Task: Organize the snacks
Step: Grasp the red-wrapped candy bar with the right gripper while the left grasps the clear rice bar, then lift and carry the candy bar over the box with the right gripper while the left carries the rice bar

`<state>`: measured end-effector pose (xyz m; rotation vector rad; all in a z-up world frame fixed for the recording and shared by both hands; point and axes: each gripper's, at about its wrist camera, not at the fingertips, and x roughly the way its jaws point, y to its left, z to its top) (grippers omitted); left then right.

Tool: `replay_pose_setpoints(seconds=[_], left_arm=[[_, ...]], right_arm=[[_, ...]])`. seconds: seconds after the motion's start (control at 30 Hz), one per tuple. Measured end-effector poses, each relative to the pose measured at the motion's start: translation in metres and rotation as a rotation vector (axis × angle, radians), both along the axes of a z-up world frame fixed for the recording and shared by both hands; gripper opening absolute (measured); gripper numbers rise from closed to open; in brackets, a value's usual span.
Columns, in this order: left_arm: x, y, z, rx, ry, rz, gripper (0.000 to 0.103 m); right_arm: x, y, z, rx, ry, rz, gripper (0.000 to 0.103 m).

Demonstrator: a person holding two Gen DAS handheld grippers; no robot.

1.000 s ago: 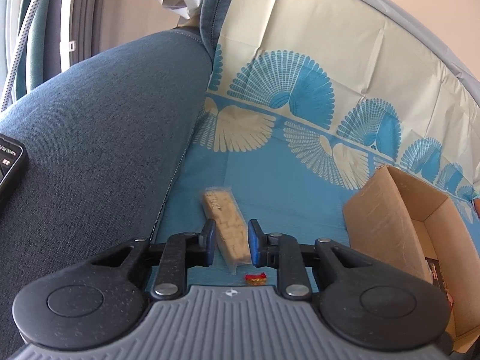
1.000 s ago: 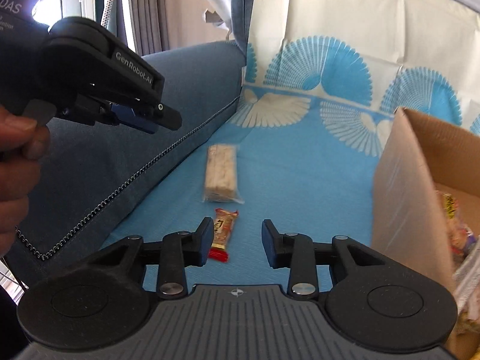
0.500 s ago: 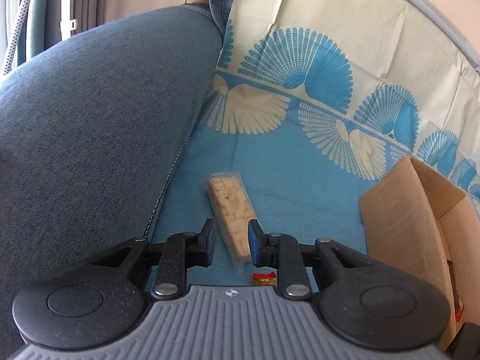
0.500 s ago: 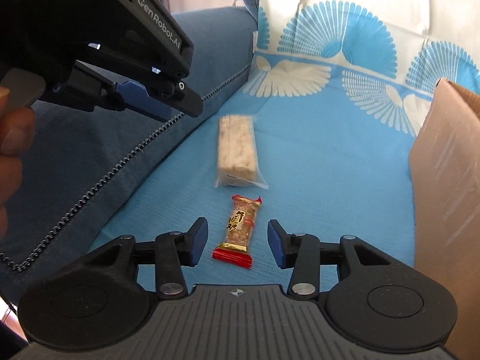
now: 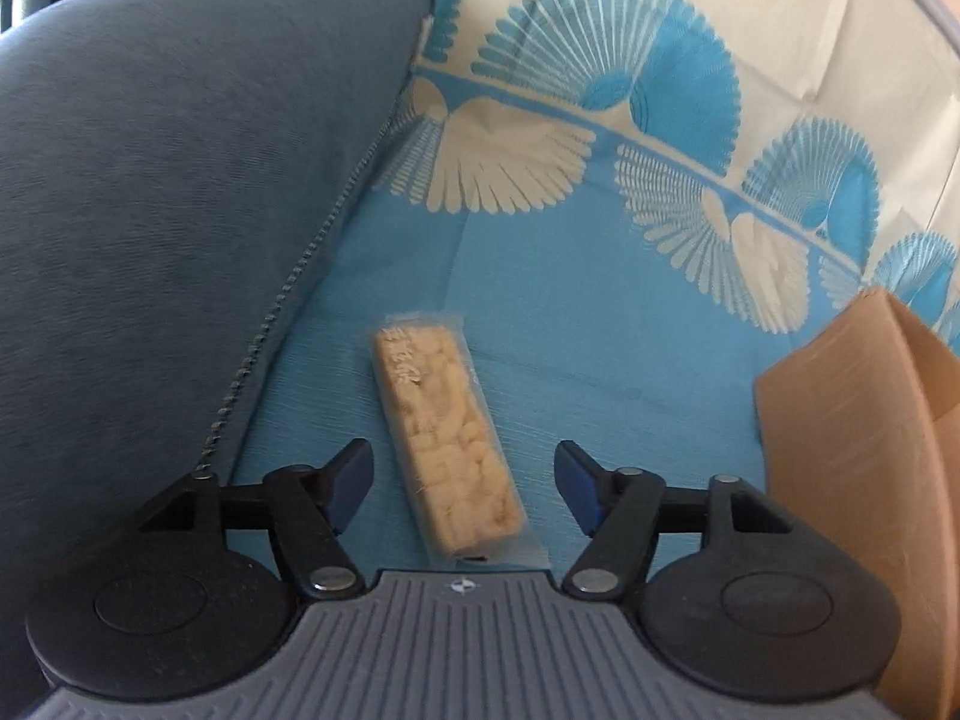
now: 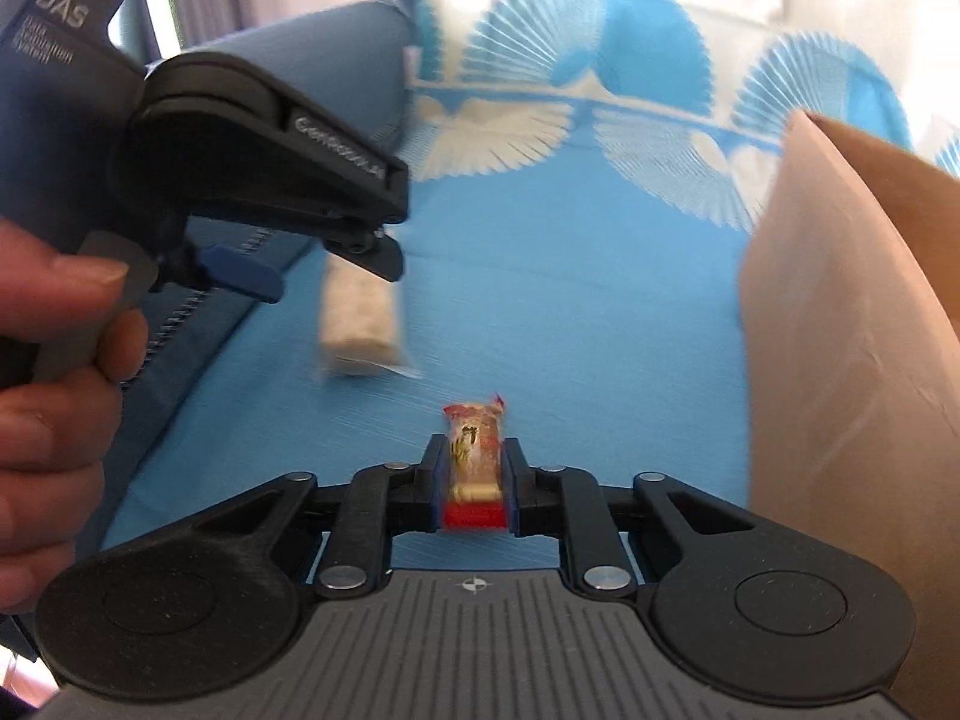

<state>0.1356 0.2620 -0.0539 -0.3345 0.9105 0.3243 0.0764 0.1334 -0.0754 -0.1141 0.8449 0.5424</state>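
Observation:
A pale rice-cracker bar in clear wrap (image 5: 444, 438) lies on the blue cloth (image 5: 600, 360). My left gripper (image 5: 465, 483) is open, its fingers on either side of the bar's near half, just above it. In the right wrist view my right gripper (image 6: 473, 483) is shut on a small red-ended snack packet (image 6: 474, 456), low over the cloth. The left gripper (image 6: 288, 180) shows there at upper left, over the blurred bar (image 6: 360, 324).
An open cardboard box (image 5: 864, 450) stands to the right on the cloth; it also shows in the right wrist view (image 6: 840, 360). A grey-blue sofa cushion (image 5: 150, 210) rises on the left. A patterned backrest cover (image 5: 660, 60) is behind.
My left gripper opened wide and moved forward over the bar. My right gripper advanced onto the red packet and shut on it.

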Motion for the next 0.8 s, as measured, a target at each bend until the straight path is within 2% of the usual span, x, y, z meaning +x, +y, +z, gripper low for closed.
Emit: replay_pose_setpoints(seconds=[0.03,0.13,0.2,0.33,0.4,0.47,0.57,0.6,0.8], left_arm=[[0.004,-0.002,-0.002,0.019,0.012,-0.005,0.079],[0.013,-0.007,-0.009,0.054,0.053,-0.005,0.079],[0.017,-0.007,-0.012,0.051,0.063,-0.004,0.079],[0.022,-0.012,-0.015,0.078,0.076,-0.021,0.078],[0.025,-0.016,-0.019,0.11,0.11,-0.04,0.071],[0.026,-0.019,-0.023,0.14,0.145,-0.053,0.056],[0.022,-0.018,-0.023,0.166,0.144,-0.055,0.043],[0.02,-0.017,-0.023,0.166,0.143,-0.055,0.04],[0.002,-0.013,-0.011,0.169,0.139,-0.061,0.04]], right_arm=[[0.002,-0.001,-0.002,-0.007,0.01,-0.01,0.017],[0.004,0.0,-0.004,-0.007,0.026,-0.018,0.02],[0.006,0.001,-0.006,-0.013,0.037,-0.003,0.033],[0.01,0.0,-0.009,-0.015,0.048,-0.002,0.034],[0.01,0.001,-0.01,-0.023,0.052,-0.008,0.031],[0.012,-0.001,-0.01,-0.026,0.054,-0.016,0.024],[0.011,-0.003,-0.009,-0.027,0.041,-0.015,0.02],[0.011,-0.004,-0.008,-0.024,0.038,-0.015,0.02],[0.004,-0.011,-0.002,-0.011,-0.009,0.001,0.019]])
